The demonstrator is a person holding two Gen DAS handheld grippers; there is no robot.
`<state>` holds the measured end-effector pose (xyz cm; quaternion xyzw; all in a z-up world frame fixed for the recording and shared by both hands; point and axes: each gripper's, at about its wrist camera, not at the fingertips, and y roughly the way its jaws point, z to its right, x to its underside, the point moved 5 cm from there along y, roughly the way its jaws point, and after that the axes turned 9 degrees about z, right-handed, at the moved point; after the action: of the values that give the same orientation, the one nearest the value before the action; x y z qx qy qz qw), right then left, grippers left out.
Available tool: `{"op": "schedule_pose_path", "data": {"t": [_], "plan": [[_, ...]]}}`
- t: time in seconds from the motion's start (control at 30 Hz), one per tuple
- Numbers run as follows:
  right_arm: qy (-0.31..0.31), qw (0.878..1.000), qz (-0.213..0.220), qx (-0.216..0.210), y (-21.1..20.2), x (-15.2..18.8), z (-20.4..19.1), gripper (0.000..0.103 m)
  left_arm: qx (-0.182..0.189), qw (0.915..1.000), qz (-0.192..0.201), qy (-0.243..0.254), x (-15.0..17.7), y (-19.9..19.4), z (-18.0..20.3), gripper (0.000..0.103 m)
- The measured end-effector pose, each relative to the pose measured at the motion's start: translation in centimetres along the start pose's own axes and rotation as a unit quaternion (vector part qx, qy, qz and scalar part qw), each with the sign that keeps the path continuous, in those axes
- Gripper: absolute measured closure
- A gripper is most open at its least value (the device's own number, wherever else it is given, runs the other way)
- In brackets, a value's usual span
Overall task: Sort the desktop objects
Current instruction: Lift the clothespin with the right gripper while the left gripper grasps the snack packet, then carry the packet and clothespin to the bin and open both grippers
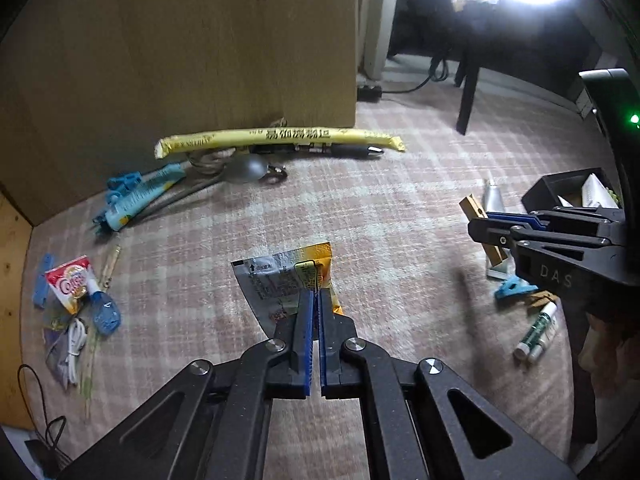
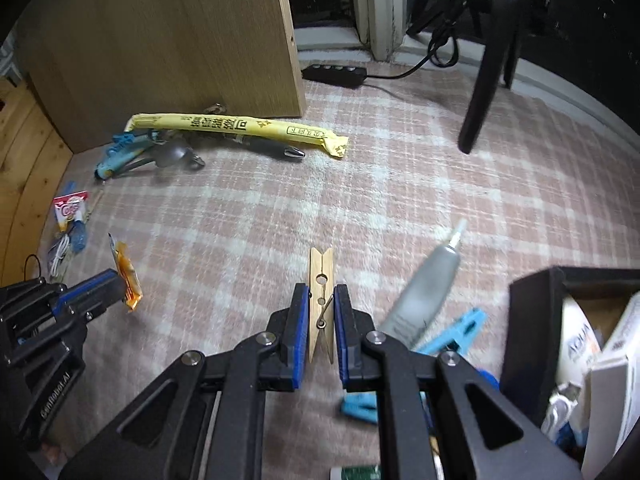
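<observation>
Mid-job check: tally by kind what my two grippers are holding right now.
Foil sachet: 1, pinched in the left gripper
Wooden clothespin: 1, clamped in the right gripper
Total: 2

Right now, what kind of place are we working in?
Probably a lived-in room at home: a checked cloth covers the surface, with a wooden panel, a power strip and scattered snack packets.
</observation>
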<state>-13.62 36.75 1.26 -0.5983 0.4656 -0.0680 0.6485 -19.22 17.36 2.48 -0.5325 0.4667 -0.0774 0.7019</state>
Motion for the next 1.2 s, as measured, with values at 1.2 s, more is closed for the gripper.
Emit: {"op": "schedule_pose_path", "data": {"t": [1.2], "plan": [[0.170,0.971,0.140,0.097,-22.1,12.0,18.8,0.090,0.199,0.9738,0.034,0.105,0.8,-9.5,24.0,0.102]]}}
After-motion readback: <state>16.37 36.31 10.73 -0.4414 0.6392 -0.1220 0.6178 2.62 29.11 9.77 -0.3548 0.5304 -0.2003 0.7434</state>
